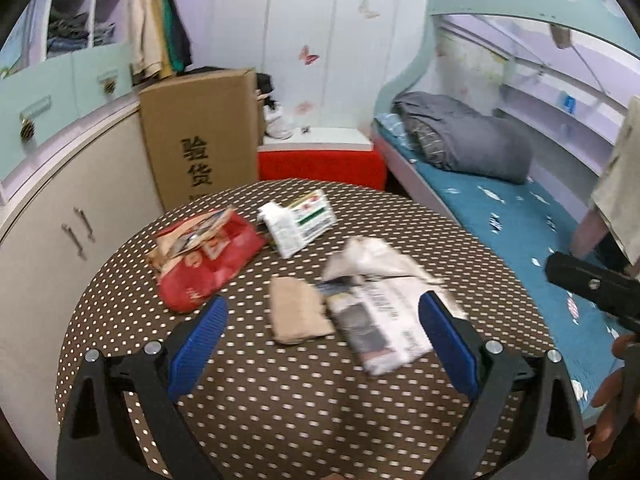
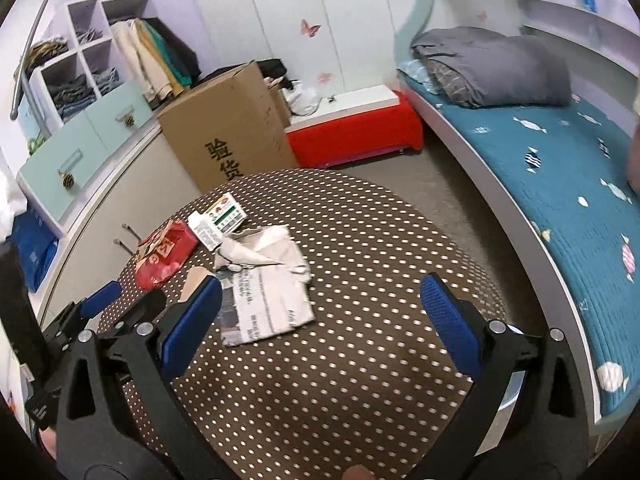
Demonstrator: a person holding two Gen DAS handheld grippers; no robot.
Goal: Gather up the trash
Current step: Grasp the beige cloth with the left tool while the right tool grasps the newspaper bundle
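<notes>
Trash lies on a round brown polka-dot table: a red snack bag, a white and green box, a tan cardboard piece and a crumpled newspaper. My left gripper is open above the near side of the table, fingers either side of the cardboard and newspaper. My right gripper is open above the table, right of the newspaper. The red bag and box lie farther left. The left gripper shows at the left edge.
A tall cardboard box stands behind the table by a cabinet. A red and white bench is at the back. A bed with a teal sheet and grey bedding runs along the right. The right gripper shows at the right edge.
</notes>
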